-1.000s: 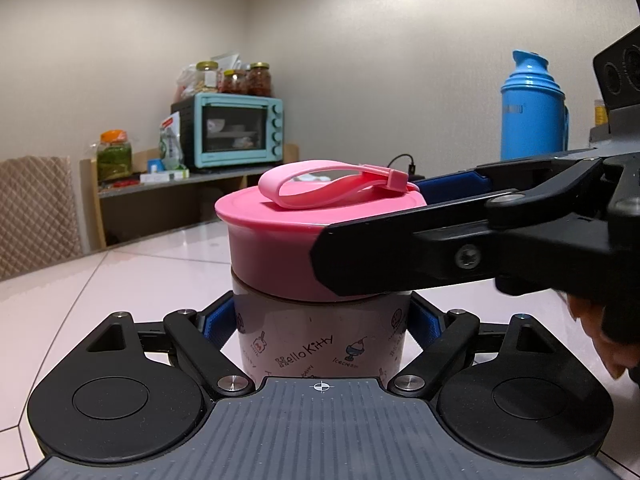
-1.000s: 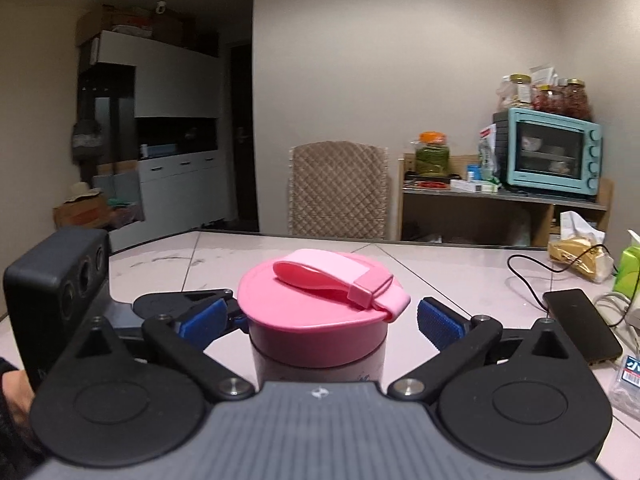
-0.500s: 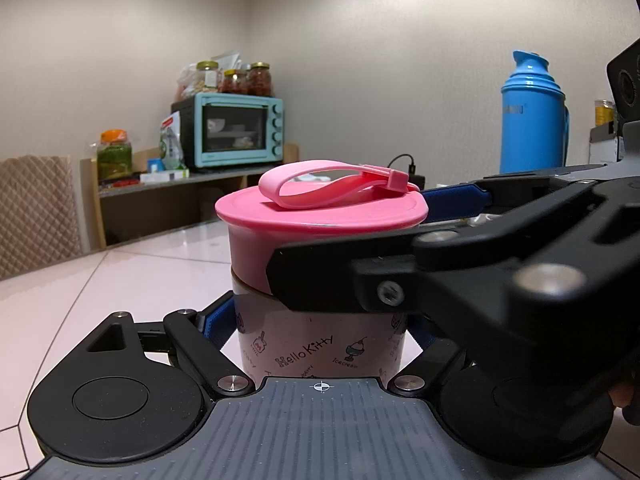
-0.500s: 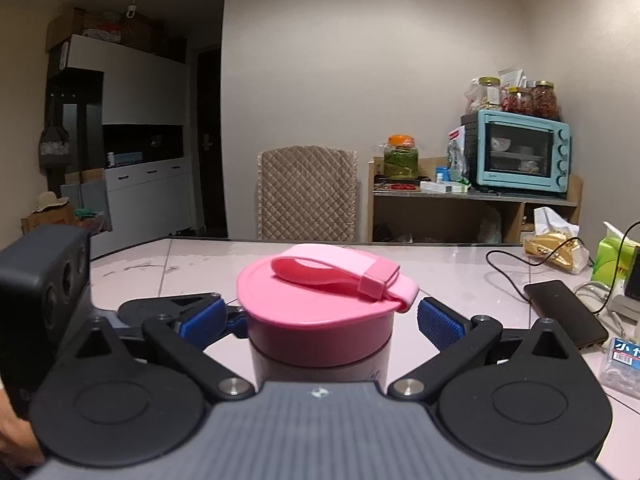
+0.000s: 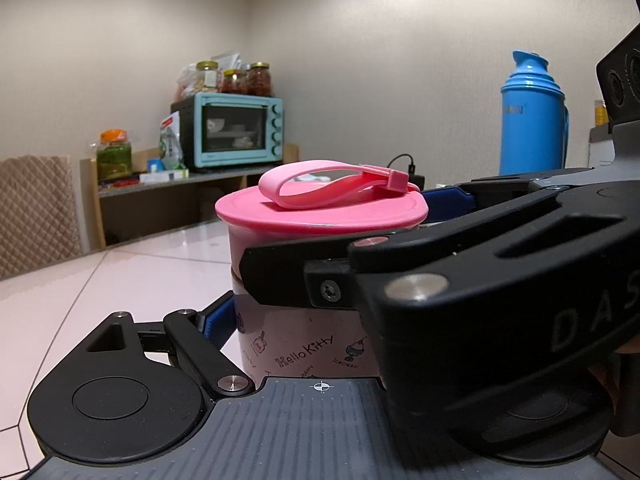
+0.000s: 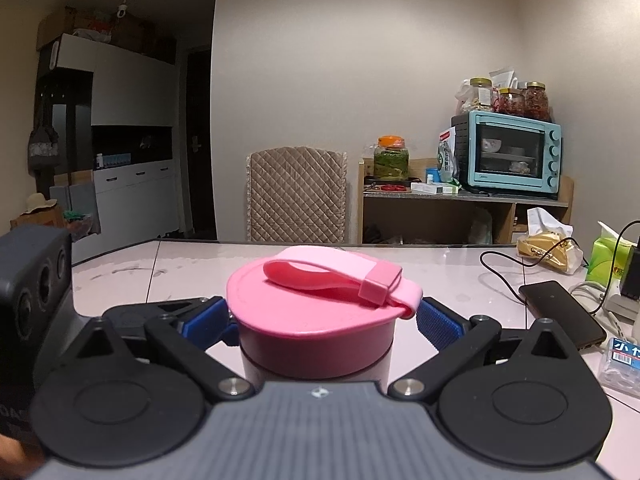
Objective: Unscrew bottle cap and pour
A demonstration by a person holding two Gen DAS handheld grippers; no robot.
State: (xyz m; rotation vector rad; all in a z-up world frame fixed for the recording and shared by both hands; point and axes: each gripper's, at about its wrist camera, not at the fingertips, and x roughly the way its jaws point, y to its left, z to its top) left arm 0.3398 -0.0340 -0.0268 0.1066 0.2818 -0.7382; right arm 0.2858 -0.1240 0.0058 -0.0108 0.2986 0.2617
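Note:
A Hello Kitty bottle point(image 5: 308, 344) with a pink screw cap point(image 5: 320, 212) and a pink loop strap stands on the pale table. My left gripper point(image 5: 308, 320) is shut on the bottle's body below the cap. My right gripper point(image 6: 320, 320) reaches in from the right at cap height, its blue pads point(image 6: 436, 326) on either side of the pink cap point(image 6: 316, 316). The right pad stands slightly off the cap; the left one is close against it. The right gripper's black arm point(image 5: 460, 280) crosses the left wrist view and hides part of the bottle.
A blue thermos point(image 5: 534, 116) stands at the back right. A black phone point(image 6: 560, 314), cables, a green tissue pack point(image 6: 612, 256) and a small box point(image 6: 624, 364) lie at the table's right. A quilted chair point(image 6: 296, 194) and a shelf with a teal oven point(image 6: 508, 154) stand beyond the table.
My right gripper has swung around the cap, so its arm now covers more of the left wrist view. The bottle and the left gripper have stayed put.

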